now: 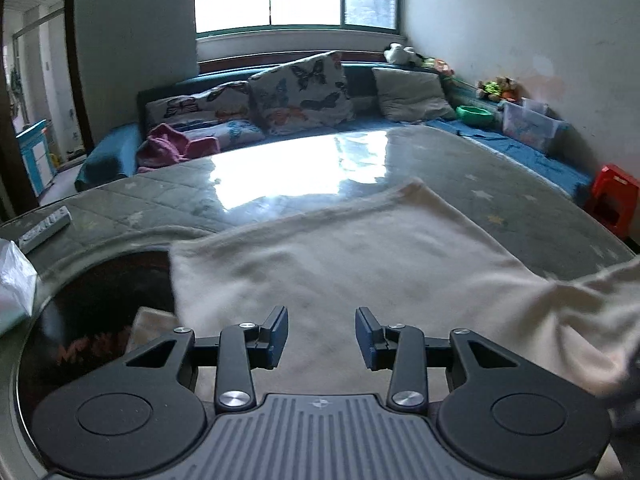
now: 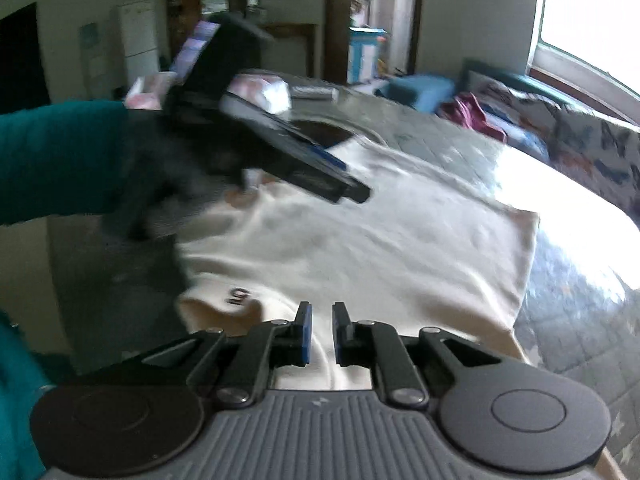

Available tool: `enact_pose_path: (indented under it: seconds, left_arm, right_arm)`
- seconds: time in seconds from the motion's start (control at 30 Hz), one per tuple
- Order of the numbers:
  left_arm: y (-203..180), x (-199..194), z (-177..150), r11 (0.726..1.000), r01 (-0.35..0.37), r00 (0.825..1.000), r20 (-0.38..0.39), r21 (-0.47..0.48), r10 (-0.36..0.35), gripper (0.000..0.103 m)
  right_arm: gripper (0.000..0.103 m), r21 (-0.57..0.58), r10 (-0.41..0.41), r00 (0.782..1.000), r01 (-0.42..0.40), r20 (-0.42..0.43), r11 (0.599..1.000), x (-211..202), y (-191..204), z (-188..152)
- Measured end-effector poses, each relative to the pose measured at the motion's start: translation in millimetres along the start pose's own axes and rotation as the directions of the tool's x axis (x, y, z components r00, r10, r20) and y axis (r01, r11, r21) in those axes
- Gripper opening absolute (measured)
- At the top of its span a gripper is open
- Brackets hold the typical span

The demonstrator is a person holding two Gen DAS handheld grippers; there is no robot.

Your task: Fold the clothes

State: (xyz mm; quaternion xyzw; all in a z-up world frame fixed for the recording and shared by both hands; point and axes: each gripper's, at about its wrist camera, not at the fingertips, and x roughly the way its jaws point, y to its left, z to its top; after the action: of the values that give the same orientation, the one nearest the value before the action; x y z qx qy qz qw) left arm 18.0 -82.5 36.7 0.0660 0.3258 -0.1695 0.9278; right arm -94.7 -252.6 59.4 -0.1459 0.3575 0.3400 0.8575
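The cream garment [image 1: 340,264] lies spread on the glass-topped table [image 1: 280,176], filling the middle of both wrist views. The left gripper [image 1: 321,338] hangs over its near edge, jaws parted, nothing between the pads. From the right wrist view it comes in from ten o'clock, carried by a teal sleeve [image 2: 60,156]. The right gripper [image 2: 318,332] sits at six o'clock over the collar end; its jaws stand only a narrow gap apart, cloth is seen through the gap, and whether they pinch any I cannot tell.

Judging from the flat lie, a fold is being set up. To do it well, I'd say take hold right at the hem or corner, both grippers level with each other, lift just clear and carry the edge straight across so the layers meet square without dragging wrinkles along.

Writing? A small dark mark by the collar [image 2: 238,296], at about nine o'clock of the right gripper, too blurred to read. A remote control [image 1: 46,228] lies at ten o'clock in the left view, with nothing on it legible.
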Motion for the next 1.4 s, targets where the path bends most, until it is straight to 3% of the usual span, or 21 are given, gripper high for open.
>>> enact_pose_path:
  seconds: [0.27,0.47,0.67,0.77,0.87,1.03,1.17,1.33,1.4]
  left_arm:
    - [-33.7,-32.4,-36.9,0.996,0.049,0.998,0.029,0.068,-0.051,0.040]
    - [-51.4,-45.3,-58.9,0.992,0.050,0.998,0.036,0.116,-0.054,0.040]
    - [-56.4,-49.8,-66.8,0.986,0.051,0.997,0.046,0.158,-0.059,0.041]
    - [-56.1,-51.5,-63.0,0.983,0.064,0.997,0.041,0.175,-0.073,0.041]
    - [-57.4,-53.8,-52.8,0.981,0.075,0.994,0.064,0.181,-0.088,0.041]
    - [-72.2,-47.7,-38.3,0.972,0.116,0.987,0.090,0.204,-0.136,0.040]
    - [-88.6,-30.6,-36.3,0.964,0.166,0.982,0.057,0.206,-0.182,0.038]
    - [-104.8,-22.1,-44.5,0.946,0.236,0.969,0.018,0.224,-0.246,0.036]
    - [-109.9,-23.1,-48.0,0.938,0.255,0.964,0.010,0.234,-0.264,0.035]
  right_arm:
    - [0.011,-0.051,0.019,0.999,-0.021,-0.035,0.998,2.4,14.4,-17.3]
    - [0.019,0.035,-0.034,0.999,0.033,0.022,0.999,-7.7,-3.8,-13.2]
    - [0.023,0.095,-0.043,0.999,0.045,-0.016,0.994,2.1,-8.5,-26.4]
    - [0.026,0.122,-0.055,0.998,0.052,0.019,0.991,-14.4,-8.3,-31.3]
    - [0.033,0.201,-0.136,0.989,0.122,0.055,0.972,-38.4,-21.3,-39.8]
    - [0.033,0.357,-0.325,0.945,0.294,0.030,0.887,-74.9,-56.2,-68.1]
    - [0.033,0.449,-0.474,0.878,0.450,-0.065,0.772,-94.4,-82.8,-104.5]
    - [0.033,0.547,-0.558,0.818,0.533,-0.137,0.646,-114.5,-108.2,-143.6]
    - [0.033,0.577,-0.568,0.809,0.539,-0.152,0.614,-117.9,-116.4,-154.3]
